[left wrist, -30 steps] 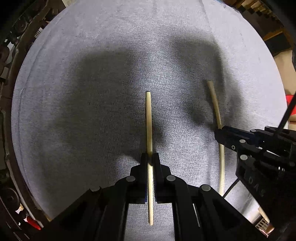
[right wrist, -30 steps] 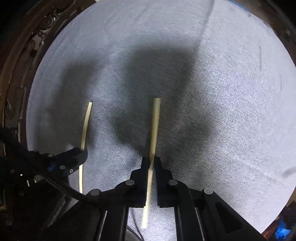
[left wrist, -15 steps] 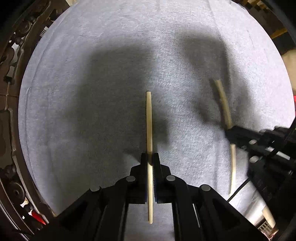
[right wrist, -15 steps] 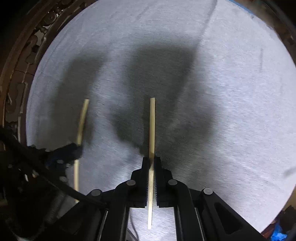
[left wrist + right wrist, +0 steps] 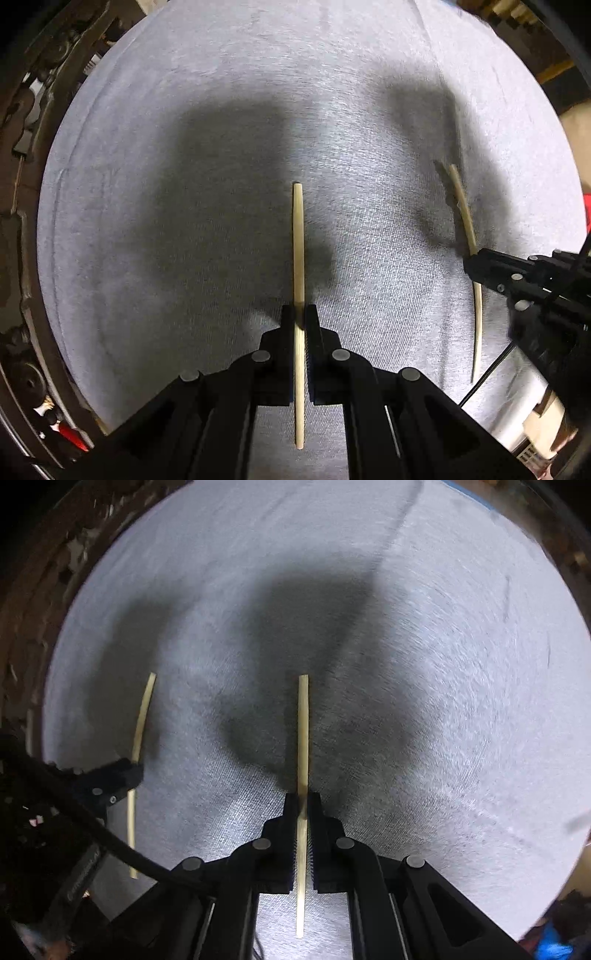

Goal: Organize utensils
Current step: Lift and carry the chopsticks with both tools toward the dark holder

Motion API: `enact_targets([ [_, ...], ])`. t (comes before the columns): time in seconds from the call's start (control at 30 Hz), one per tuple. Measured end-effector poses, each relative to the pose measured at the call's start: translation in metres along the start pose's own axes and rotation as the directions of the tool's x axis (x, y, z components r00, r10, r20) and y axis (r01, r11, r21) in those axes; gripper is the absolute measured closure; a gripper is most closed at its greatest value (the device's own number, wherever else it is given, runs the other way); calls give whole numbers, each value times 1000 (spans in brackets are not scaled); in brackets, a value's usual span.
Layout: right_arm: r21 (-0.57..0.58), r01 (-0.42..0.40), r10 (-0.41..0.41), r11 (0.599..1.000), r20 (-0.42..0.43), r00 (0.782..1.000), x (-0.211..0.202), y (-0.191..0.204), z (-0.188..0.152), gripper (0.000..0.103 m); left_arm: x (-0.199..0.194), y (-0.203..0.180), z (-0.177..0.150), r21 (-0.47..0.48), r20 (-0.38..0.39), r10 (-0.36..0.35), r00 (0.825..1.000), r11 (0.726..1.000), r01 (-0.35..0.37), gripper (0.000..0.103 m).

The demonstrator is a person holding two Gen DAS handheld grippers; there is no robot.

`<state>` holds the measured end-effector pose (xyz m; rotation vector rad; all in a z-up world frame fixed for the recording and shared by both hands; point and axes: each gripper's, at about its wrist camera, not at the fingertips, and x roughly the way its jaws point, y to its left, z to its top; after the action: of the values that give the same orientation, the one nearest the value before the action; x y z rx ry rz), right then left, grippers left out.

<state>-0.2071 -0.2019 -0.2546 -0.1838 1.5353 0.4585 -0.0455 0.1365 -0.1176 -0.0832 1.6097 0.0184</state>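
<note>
You held your left gripper (image 5: 300, 317) above the grey cloth (image 5: 184, 221) that covered the desk, and its fingers (image 5: 286, 325) were clamped on a pale wooden chopstick (image 5: 298, 258). That chopstick ran straight away from the camera, its far end out over the cloth and its near end sticking back between the finger arms. Your right gripper (image 5: 303, 805) did the same with a second chopstick (image 5: 303, 738): the fingers (image 5: 317, 808) were pressed against its sides, gripping it about midway along its length, with the tip pointing to the far side. Both sticks were lifted off the cloth, each casting a dark shadow beneath it. In the left wrist view the second chopstick (image 5: 466, 225) showed to the right, held by the right gripper (image 5: 476, 264) coming in from the right edge; in the right wrist view the first chopstick (image 5: 142, 716) showed to the left, held by the left gripper (image 5: 127, 773). The two sticks lay roughly parallel and well apart, side by side over the middle of the cloth. Dark carved wood (image 5: 22, 184) bordered the cloth at the left edge.
</note>
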Motion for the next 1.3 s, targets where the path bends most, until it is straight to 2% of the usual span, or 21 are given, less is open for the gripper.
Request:
enact_targets([
  [0.1,59,-86,82,995,63,995,-15,-21,-10,97,-9,14,-6,-39,28,-38,999,998,39,98],
  [0.2,108,-180,161,978,162,974,-40,-45,-23,97,-27,28,-14,-69,104,-81,991,994,88,98],
  [0.3,148,-270,223,951,276,935,-63,-73,-46,97,-47,44,-29,-93,186,-90,978,990,109,98],
  [0.33,155,-309,247,939,323,914,-71,-83,-58,97,-53,48,-36,-105,216,-102,971,986,127,98],
  [0.4,167,-345,264,924,376,888,-81,-98,-72,97,-63,54,-48,-119,259,-111,960,982,145,98],
  [0.47,168,-390,286,905,437,853,-92,-109,-94,97,-73,57,-62,-120,313,-99,945,982,143,98],
  [0.53,166,-404,281,900,487,827,-104,-113,-103,97,-80,58,-74,-124,351,-96,931,981,148,98],
  [0.63,157,-427,275,890,562,780,-116,-123,-127,97,-97,63,-91,-132,430,-85,899,979,156,98],
  [0.7,153,-436,259,887,618,742,-127,-129,-145,97,-111,66,-104,-140,483,-93,871,973,182,98],
  [0.83,140,-461,245,876,695,676,-149,-136,-179,97,-126,70,-124,-149,557,-85,826,968,201,98],
  [0.9,130,-472,244,872,720,650,-156,-136,-195,97,-134,69,-137,-146,592,-89,801,966,215,98],
  [1.0,101,-477,244,873,757,607,-167,-130,-220,97,-141,69,-152,-146,628,-81,774,965,220,98],
  [1.1,81,-472,231,878,791,567,-175,-123,-243,97,-145,68,-167,-142,673,-75,736,963,229,98],
  [1.13,74,-476,229,876,806,546,-179,-121,-252,97,-147,68,-172,-141,688,-75,722,962,234,98],
  [1.3,61,-458,193,887,852,487,-189,-112,-288,97,-156,66,-198,-135,742,-61,667,962,238,98],
])
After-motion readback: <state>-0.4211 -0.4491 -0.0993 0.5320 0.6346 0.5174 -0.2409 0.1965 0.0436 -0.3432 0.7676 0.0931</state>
